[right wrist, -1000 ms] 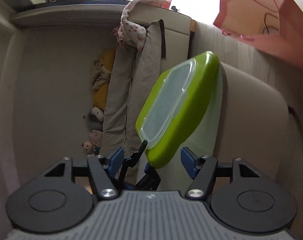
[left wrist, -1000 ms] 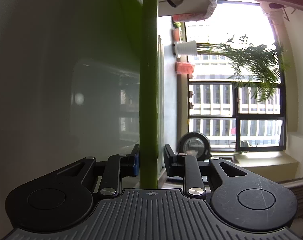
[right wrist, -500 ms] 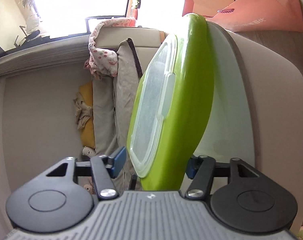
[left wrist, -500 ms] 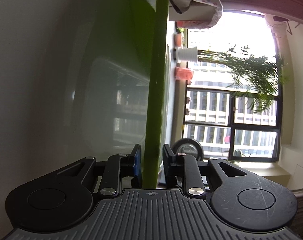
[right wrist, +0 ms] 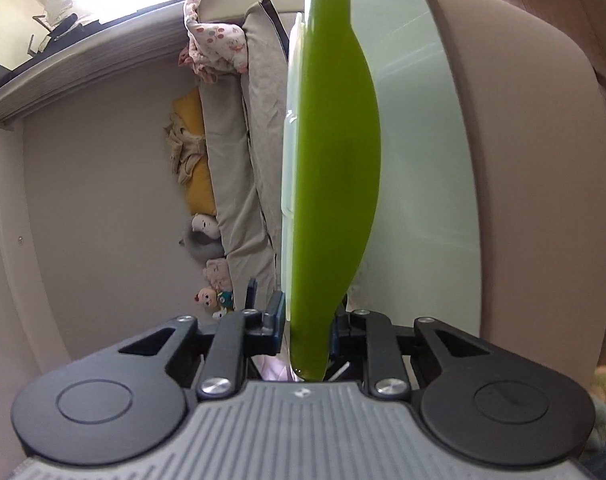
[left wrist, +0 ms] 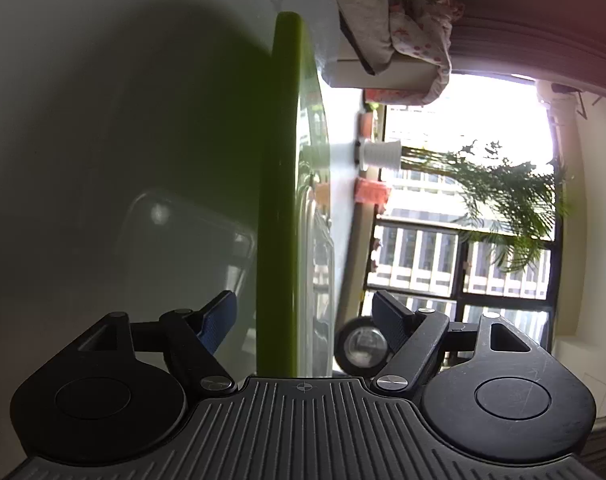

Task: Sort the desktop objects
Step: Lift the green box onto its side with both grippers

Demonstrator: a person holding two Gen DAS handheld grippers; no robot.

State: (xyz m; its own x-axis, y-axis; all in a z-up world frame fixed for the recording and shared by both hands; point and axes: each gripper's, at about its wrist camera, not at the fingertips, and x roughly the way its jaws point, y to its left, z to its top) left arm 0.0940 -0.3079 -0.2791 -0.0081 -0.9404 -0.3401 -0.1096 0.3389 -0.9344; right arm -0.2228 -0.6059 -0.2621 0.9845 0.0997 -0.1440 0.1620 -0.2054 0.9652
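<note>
A green lunch box (right wrist: 335,160) with a clear lid was seen edge-on, held against a pale glass counter (right wrist: 423,160), both views being rolled sideways. The right gripper (right wrist: 307,324) was clamped on its near edge, jaws narrow, the blue pads pressed on both faces of the box. In the left wrist view the same green lunch box (left wrist: 281,200) ran up the middle as a thin green strip, its clear lid turned toward the window side. The left gripper (left wrist: 303,316) was found with jaws opening, spread wide, the fingers (left wrist: 219,320) standing clear of the box on either side; the box edge sat between them untouched. A sofa (right wrist: 239,168) with cushions and soft toys (right wrist: 207,296) was seen beyond in the right view. A window (left wrist: 463,272), a potted palm (left wrist: 515,200) and a round black object (left wrist: 361,346) were visible in the left view.
</note>
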